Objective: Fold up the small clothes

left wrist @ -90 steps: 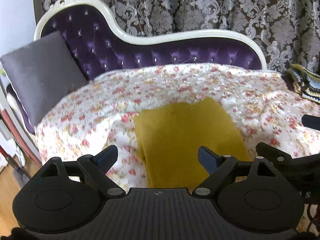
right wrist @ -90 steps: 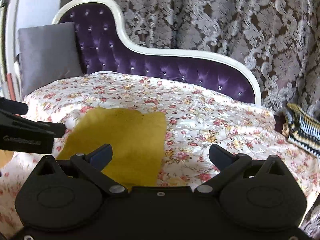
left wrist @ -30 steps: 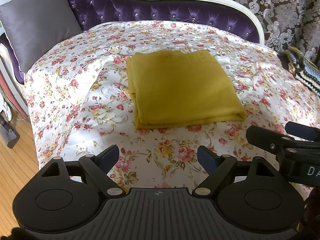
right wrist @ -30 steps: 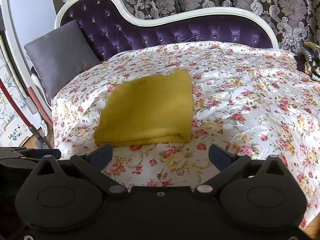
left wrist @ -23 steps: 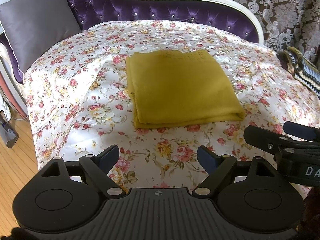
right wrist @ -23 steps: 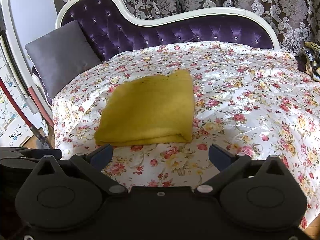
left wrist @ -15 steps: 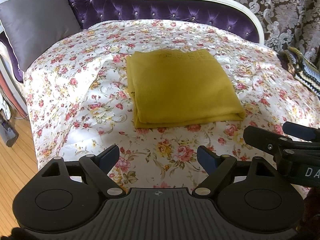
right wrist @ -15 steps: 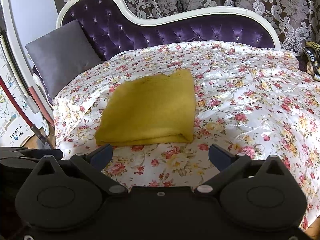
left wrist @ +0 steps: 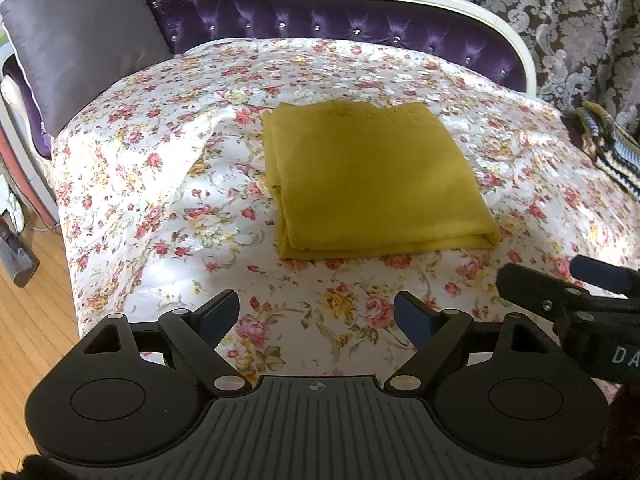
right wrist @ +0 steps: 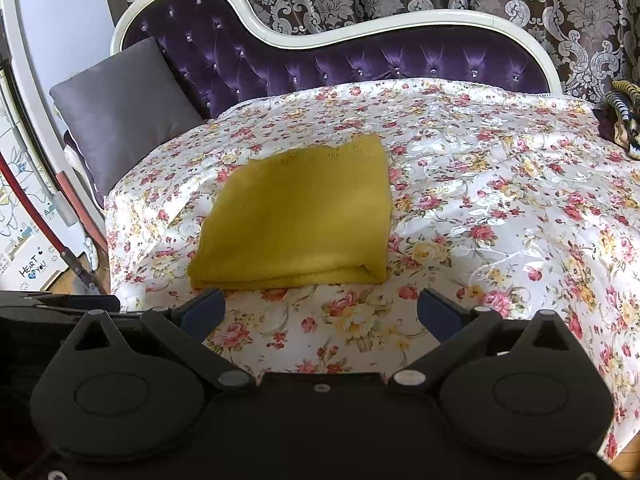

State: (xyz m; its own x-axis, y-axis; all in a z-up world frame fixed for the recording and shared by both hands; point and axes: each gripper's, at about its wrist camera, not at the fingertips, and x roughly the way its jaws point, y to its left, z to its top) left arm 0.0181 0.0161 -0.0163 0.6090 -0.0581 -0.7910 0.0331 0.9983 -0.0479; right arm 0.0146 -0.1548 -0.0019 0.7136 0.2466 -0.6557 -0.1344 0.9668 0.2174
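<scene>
Mustard-yellow knit garment [left wrist: 376, 184] lies folded into a neat rectangle on the floral bedspread [left wrist: 168, 184] of a purple tufted daybed [right wrist: 360, 60], a grey cushion [left wrist: 80, 32] off to its left. Left claw [left wrist: 316, 316] and right claw [right wrist: 320, 312] both hover near its front edge, fingers spread wide, gripping nothing.

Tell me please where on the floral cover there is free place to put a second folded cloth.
Free: the wide stretch of floral cover right of the folded yellow cloth, up to the striped knit; the strip between cloth and purple backrest; the near strip before both open grippers. Tighter: the left side, toward the grey cushion and the edge.
</scene>
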